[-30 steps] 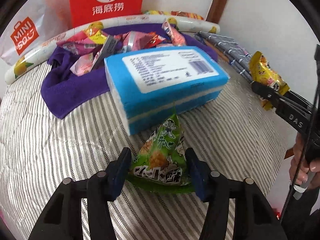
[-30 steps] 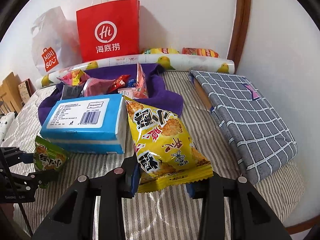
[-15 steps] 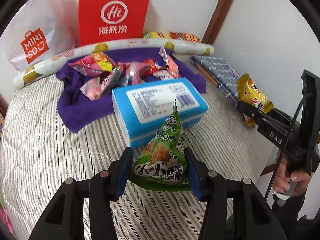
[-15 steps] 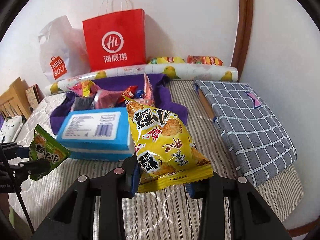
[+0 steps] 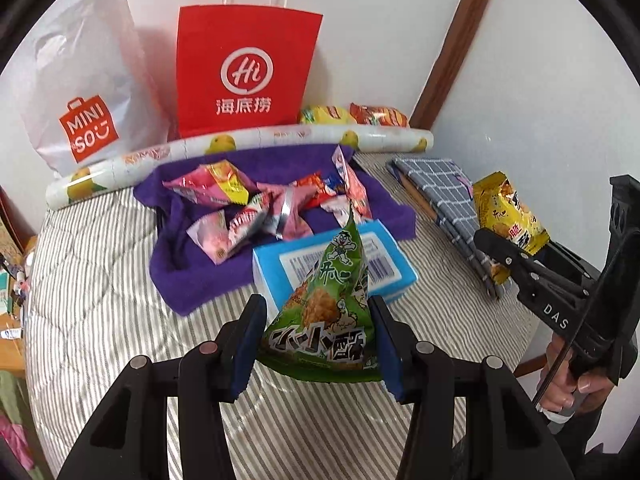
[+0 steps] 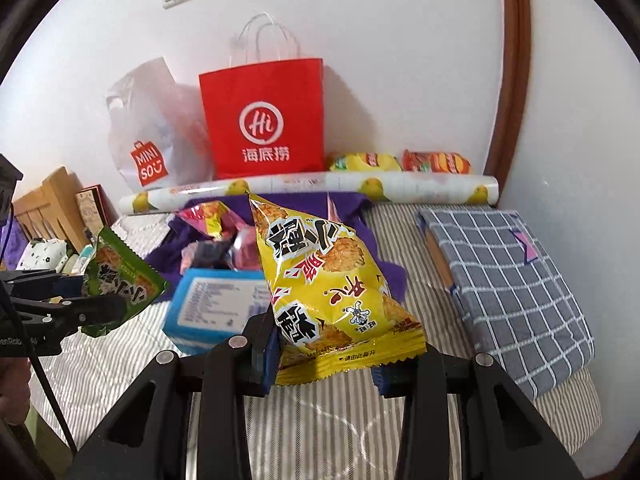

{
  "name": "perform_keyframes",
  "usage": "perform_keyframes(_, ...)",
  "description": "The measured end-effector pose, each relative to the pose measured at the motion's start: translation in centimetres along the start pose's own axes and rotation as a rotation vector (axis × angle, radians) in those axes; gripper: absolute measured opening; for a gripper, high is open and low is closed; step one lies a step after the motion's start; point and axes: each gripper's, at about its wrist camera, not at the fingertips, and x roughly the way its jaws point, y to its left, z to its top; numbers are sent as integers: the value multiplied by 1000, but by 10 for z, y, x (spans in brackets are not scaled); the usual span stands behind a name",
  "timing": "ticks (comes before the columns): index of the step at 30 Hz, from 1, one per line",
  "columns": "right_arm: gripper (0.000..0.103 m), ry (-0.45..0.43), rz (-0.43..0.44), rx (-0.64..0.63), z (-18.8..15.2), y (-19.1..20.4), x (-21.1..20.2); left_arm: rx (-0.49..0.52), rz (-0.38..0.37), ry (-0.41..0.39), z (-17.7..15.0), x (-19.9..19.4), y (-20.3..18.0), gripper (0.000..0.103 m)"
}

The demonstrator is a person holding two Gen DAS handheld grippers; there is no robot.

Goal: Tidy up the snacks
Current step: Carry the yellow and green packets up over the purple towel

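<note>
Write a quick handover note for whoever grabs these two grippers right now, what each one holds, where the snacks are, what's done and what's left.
Left gripper: shut on the green snack bag, held above the striped bed.
Right gripper: shut on the yellow snack bag, also in the air.
Pink and red snack packets lie piled on the purple cloth, behind the blue tissue pack. Two more packets sit by the wall next to the red paper bag.
Done: both bags picked up.
Left: place both, probably with the pile.

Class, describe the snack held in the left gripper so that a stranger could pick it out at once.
Find the blue tissue pack on the striped bed cover. In front of it, raised off the bed, the left gripper clamps a green snack packet. It is the only green, pyramid-shaped one; the right gripper's packet is yellow.
</note>
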Motion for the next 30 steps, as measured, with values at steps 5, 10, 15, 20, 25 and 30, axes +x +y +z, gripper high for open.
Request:
perform_keyframes(5, 36, -3, 21, 5, 13, 4, 4, -2, -2, -8, 15, -1, 6, 49)
perform_keyframes(10, 36, 1, 42, 12, 25, 7, 12, -8, 4, -15, 30, 0, 13, 49)
perform_keyframes(15, 36, 2, 46, 8, 37, 10, 22, -32, 7, -21, 43, 2, 25, 49)
perform_keyframes(20, 36, 6, 45, 9, 47, 9, 34, -43, 18, -35, 56, 6, 34, 49)
perform_keyframes(25, 36, 3, 48, 14, 58, 9, 46, -49, 25, -38, 69, 13, 41, 49)
perform_keyframes(30, 36, 2, 53, 11, 67, 11, 58, -51, 24, -38, 78, 20, 43, 49)
